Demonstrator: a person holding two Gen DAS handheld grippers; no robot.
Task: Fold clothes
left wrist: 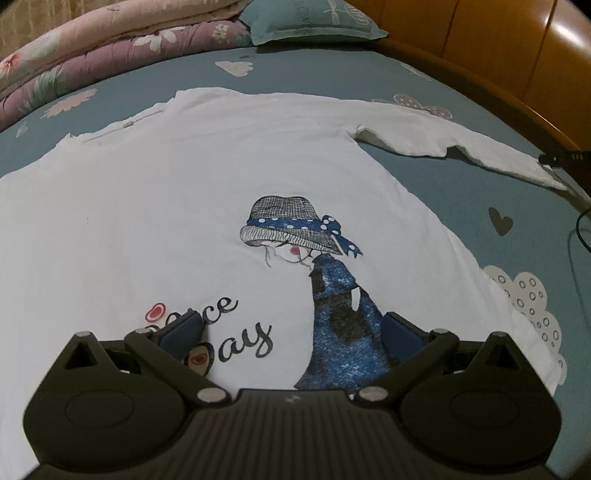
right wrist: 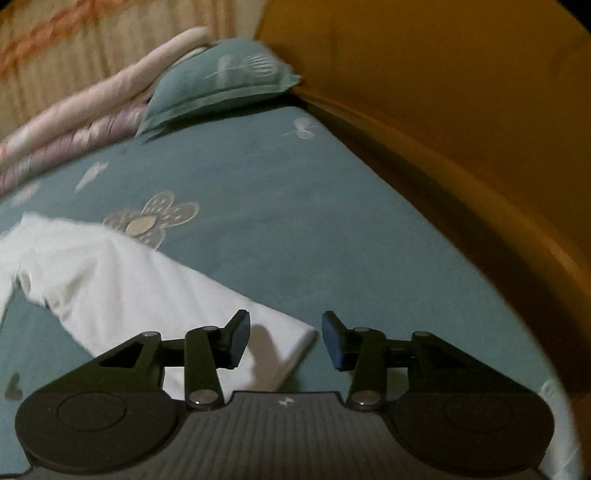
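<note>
Left wrist view: takes in most of the scene; right wrist view adds the sleeve end, somewhat blurred
Bed (left wrist: 454, 192): teal sheet with pale flower and heart prints; wooden frame along the far right side; it carries everything else
Quilt (left wrist: 92, 48): folded, floral pink and purple, at the far left edge of the bed; a teal pillow (left wrist: 314, 22) lies just beside it
Shirt (left wrist: 147, 206): white, long-sleeved, spread flat and face up on the sheet; printed figure in a hat and blue coat near the middle, dark lettering beside it; not yet folded, by the look of it
Sleeve (right wrist: 122, 284): stretched out sideways across the sheet, flat, a small ripple along its lower edge; its cuff end lies under the right gripper
Handling, as a judgement: thin soft knit, light, limp; it will drape and drag on the sheet rather than hold a shape; best taken by a pinch at an edge, the cuff or the shoulder seam, not on the flat middle
Left gripper (left wrist: 291, 328): jaws wide apart, low over the printed lower front of the shirt; nothing between the pads
Right gripper (right wrist: 284, 339): jaws partly apart, hanging over the cuff end; pads not pressing on the cloth
</note>
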